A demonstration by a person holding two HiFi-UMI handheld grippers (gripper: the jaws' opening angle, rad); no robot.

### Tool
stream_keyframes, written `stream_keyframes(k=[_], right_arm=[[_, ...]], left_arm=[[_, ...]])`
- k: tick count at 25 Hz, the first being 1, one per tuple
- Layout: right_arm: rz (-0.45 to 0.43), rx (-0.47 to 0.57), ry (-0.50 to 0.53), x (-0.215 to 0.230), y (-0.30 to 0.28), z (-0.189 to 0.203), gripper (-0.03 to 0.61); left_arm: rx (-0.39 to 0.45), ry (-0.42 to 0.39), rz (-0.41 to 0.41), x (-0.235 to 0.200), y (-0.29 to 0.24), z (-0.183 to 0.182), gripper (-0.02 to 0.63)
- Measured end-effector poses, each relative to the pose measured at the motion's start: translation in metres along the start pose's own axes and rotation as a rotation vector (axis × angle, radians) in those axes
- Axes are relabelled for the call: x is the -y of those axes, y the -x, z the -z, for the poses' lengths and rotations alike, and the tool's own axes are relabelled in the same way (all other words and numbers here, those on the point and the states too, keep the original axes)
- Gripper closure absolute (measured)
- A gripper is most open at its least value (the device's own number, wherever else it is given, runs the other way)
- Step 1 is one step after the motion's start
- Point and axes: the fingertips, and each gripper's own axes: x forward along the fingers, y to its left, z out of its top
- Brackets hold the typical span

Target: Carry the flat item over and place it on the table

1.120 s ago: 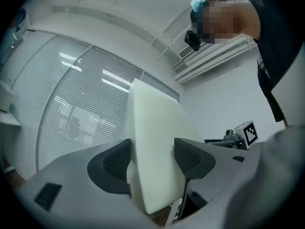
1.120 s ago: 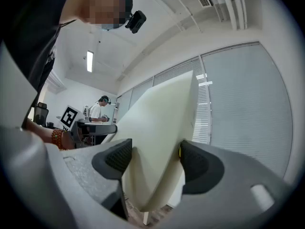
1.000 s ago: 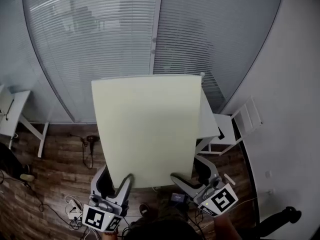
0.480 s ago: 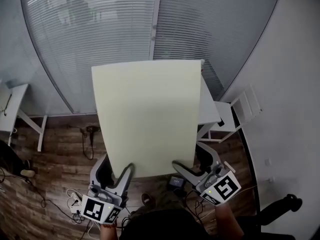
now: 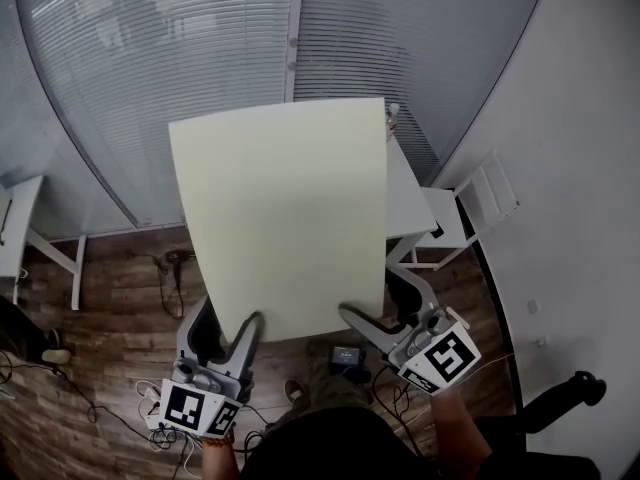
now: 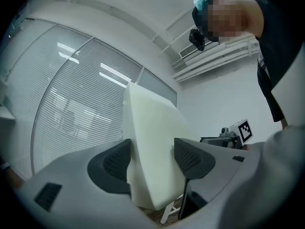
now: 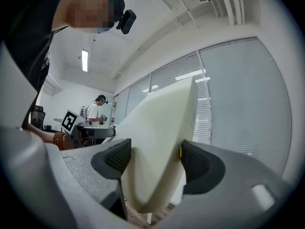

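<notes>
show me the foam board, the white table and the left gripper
foam board [image 5: 285,208], head view, middle of its top face
white table [image 5: 405,203], head view, bare top right of the board
left gripper [image 6: 153,159], left gripper view, midway between jaws clamping the board

Sheet [image 5: 280,218] higher in head view than a second ago: far edge risen up frame, now level with far end of white table [image 5: 408,208], whole sheet shifted slightly left. Left gripper [image 5: 222,323] and right gripper [image 5: 383,303] up with it, near edge raised too. Window post [image 5: 292,38] slid left; side desk [image 5: 12,223] pushed closer to left border.
</notes>
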Motion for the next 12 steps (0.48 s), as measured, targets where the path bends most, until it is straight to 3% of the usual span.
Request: stream_keyframes(k=[12], right_arm=[[0.020, -0.023, -0.028, 0.037, -0.007, 0.019, 0.255]], left_arm=[[-0.037, 0.023, 0.000, -0.004, -0.039, 0.023, 0.331]])
